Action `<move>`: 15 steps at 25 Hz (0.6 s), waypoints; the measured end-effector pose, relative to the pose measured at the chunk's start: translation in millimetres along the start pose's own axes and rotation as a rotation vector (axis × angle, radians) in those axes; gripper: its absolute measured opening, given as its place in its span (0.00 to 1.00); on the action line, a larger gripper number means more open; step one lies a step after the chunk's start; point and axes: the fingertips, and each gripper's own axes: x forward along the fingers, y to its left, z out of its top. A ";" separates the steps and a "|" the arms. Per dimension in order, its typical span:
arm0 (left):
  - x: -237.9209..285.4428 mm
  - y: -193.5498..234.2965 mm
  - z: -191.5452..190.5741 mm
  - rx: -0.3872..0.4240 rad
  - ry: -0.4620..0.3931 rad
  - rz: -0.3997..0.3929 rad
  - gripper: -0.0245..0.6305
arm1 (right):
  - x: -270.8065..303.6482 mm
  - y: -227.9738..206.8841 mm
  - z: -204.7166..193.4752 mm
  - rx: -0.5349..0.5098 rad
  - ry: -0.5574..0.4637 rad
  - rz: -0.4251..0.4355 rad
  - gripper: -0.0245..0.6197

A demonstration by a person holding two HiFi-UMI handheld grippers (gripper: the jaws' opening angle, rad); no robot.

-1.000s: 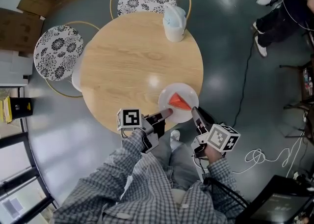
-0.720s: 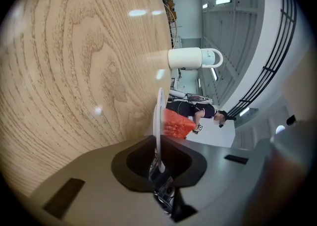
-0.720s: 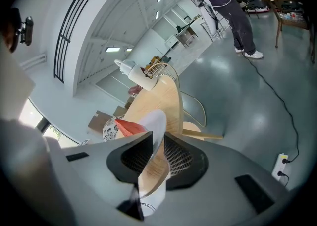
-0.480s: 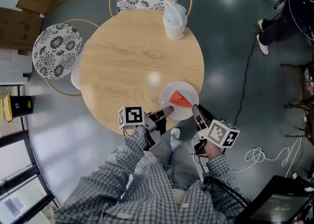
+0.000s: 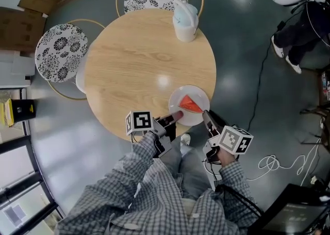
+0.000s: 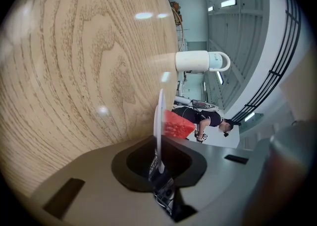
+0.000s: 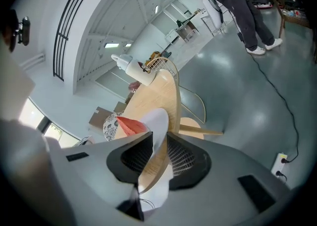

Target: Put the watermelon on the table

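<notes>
**Plate with watermelon at near table edge**

Head view: 1 watermelon slice [image 5: 190, 105] lies on a white plate [image 5: 199, 94] at the table's [image 5: 139, 64] near right edge.
Left gripper view: the left gripper [image 5: 177, 117] pinches the plate's rim.
Right gripper view: the right gripper [image 5: 205, 115] pinches the rim too.

Red watermelon [image 5: 189, 105], wht plate [image 5: 188, 91], tan wood-grain table [image 5: 134, 64], b/w floral chairs [image 5: 61, 53].

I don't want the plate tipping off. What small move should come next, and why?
Probably ease the plate a little farther onto the table before letting go: both the left gripper and right gripper clamp its near rim, and that rim seems to overhang the table's edge with the watermelon aboard.
</notes>
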 end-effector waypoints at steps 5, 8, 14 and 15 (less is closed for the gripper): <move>-1.0 -0.1 2.6 -0.004 -0.005 -0.002 0.09 | -5.5 2.5 -4.5 0.006 0.022 0.074 0.16; -1.2 0.0 2.3 0.003 0.001 0.001 0.09 | -11.3 3.7 -9.8 -0.064 0.044 0.064 0.16; 0.0 2.8 2.5 -0.003 -0.004 -0.002 0.09 | -26.7 7.6 -16.1 -0.447 0.085 -0.008 0.16; 0.1 2.9 2.8 -0.002 -0.002 -0.001 0.09 | -28.6 14.9 -17.7 -0.568 0.094 -0.017 0.16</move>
